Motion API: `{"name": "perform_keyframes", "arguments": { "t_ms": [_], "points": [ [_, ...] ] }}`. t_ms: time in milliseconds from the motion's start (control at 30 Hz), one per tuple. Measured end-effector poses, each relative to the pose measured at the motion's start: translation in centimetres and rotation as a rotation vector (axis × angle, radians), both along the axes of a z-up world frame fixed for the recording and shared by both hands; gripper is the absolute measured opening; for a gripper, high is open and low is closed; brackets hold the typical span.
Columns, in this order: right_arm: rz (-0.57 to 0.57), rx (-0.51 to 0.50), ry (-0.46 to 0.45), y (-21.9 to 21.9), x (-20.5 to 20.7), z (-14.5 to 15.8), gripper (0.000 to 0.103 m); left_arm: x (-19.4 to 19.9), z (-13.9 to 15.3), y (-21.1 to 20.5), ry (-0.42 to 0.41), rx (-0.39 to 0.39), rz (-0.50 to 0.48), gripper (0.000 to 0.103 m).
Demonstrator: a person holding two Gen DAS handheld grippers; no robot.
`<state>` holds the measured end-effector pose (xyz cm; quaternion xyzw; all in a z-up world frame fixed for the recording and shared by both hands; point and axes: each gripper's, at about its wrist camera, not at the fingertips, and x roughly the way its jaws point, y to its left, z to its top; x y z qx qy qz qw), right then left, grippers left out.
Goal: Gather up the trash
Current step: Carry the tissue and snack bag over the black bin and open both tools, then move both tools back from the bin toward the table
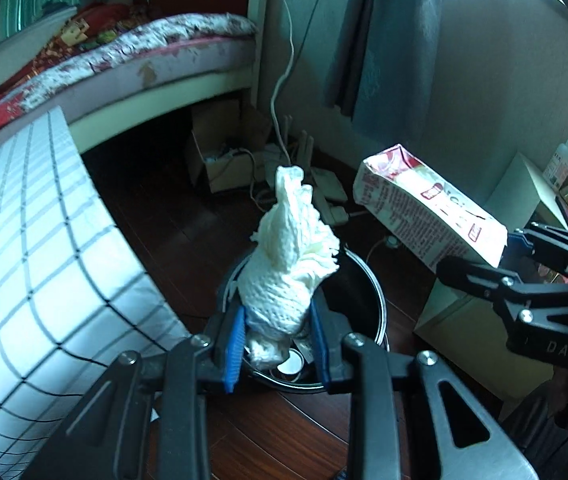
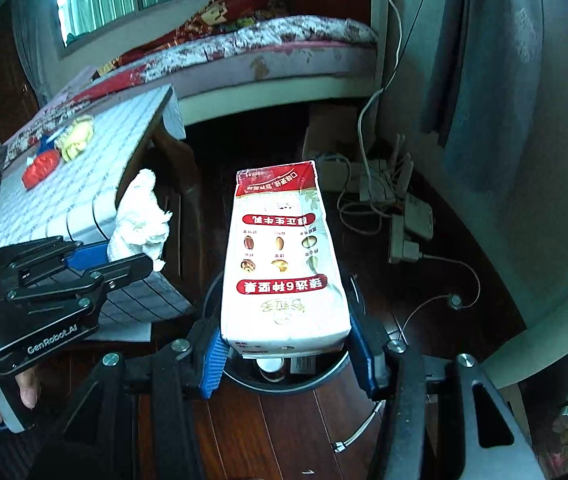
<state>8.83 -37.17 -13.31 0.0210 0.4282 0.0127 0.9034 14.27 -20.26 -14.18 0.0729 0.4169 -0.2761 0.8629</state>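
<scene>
My left gripper (image 1: 278,342) is shut on a crumpled white paper towel (image 1: 290,264) and holds it over a round black trash bin (image 1: 378,304) on the floor. The towel also shows in the right wrist view (image 2: 140,220). My right gripper (image 2: 286,354) is shut on a white and red milk carton (image 2: 284,256), held over the same bin (image 2: 336,364). The carton also shows at the right of the left wrist view (image 1: 428,212). Some trash lies inside the bin.
A table with a checked cloth (image 2: 64,200) stands at the left, with a red wrapper (image 2: 40,170) and a yellow wrapper (image 2: 76,138) on it. A bed (image 2: 268,52) is behind. Cables and power strips (image 2: 400,216) lie on the dark wood floor. A pale cabinet (image 1: 464,320) stands at the right.
</scene>
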Motion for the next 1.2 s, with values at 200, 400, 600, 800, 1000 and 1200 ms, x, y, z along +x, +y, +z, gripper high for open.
{"name": "perform_keyframes", "arguments": {
  "t_ms": [200, 400, 600, 800, 1000, 1200],
  "points": [
    [0.042, 0.015, 0.079, -1.0, 1.9, -3.4, 0.054, 1.3, -3.0, -1.9, 0.080, 0.030, -0.037, 0.031],
    [0.078, 0.020, 0.153, -1.5, 3.7, -6.7, 0.054, 2.8, -5.7, -3.1, 0.134, 0.062, -0.033, 0.031],
    [0.119, 0.027, 0.188, -1.4, 5.1, -8.7, 0.054, 3.5, -7.6, -3.4, 0.176, 0.096, -0.027, 0.031],
    [0.150, 0.040, 0.234, -1.5, 6.1, -10.4, 0.055, 4.0, -9.0, -3.7, 0.212, 0.104, -0.025, 0.040],
    [0.027, -0.020, 0.295, -4.2, 6.2, -12.4, 0.102, 4.6, -9.7, -3.3, 0.197, 0.109, 0.059, 0.102],
    [-0.032, -0.025, 0.294, -5.8, 5.6, -12.3, 0.102, 4.1, -10.4, -2.7, 0.148, 0.167, 0.128, 0.102]
  ]
}}
